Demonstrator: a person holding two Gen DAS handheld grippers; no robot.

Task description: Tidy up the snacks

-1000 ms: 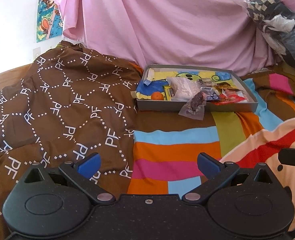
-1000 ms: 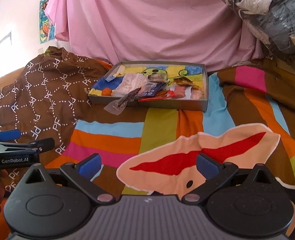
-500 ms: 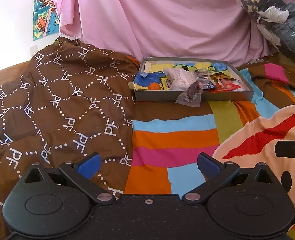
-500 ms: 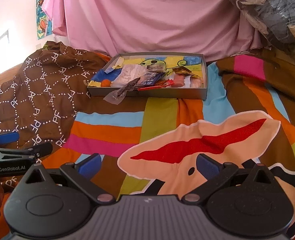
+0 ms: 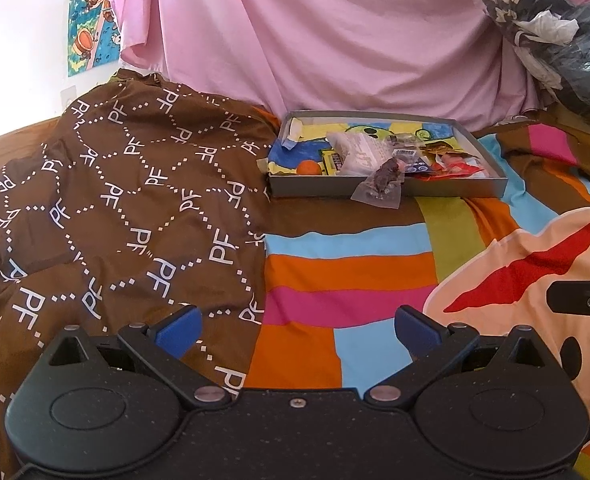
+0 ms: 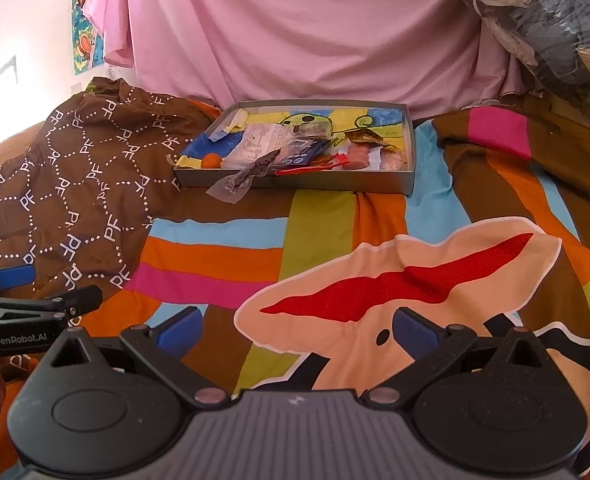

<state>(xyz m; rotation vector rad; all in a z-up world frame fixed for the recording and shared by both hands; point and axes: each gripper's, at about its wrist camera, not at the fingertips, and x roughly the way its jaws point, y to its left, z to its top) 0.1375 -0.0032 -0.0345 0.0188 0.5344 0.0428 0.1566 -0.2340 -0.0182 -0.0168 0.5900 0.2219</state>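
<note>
Well back on the striped bedspread, against the pink sheet: a shallow grey tray crowded with snacks. Near the tray's left front corner, a small orange ball; beside it toward the middle, a clear packet with printed text, then a dark blue packet. Toward the tray's right side, a red wrapper, two pinkish sausage sticks and a gold wrapper. Draped over the tray's front wall, half in and half out, a clear packet of dark brown snack, its lower end resting on the bedspread. Left of the tray, a rumpled brown cloth with white "PF" lettering. Right of the tray and higher, a heap of clothes and plastic bags. Well short of the tray, low over the bedspread: left gripper with blue-tipped fingers spread wide, nothing between them; right gripper likewise wide apart and holding nothing, above the peach and red patch of the bedspread.
</note>
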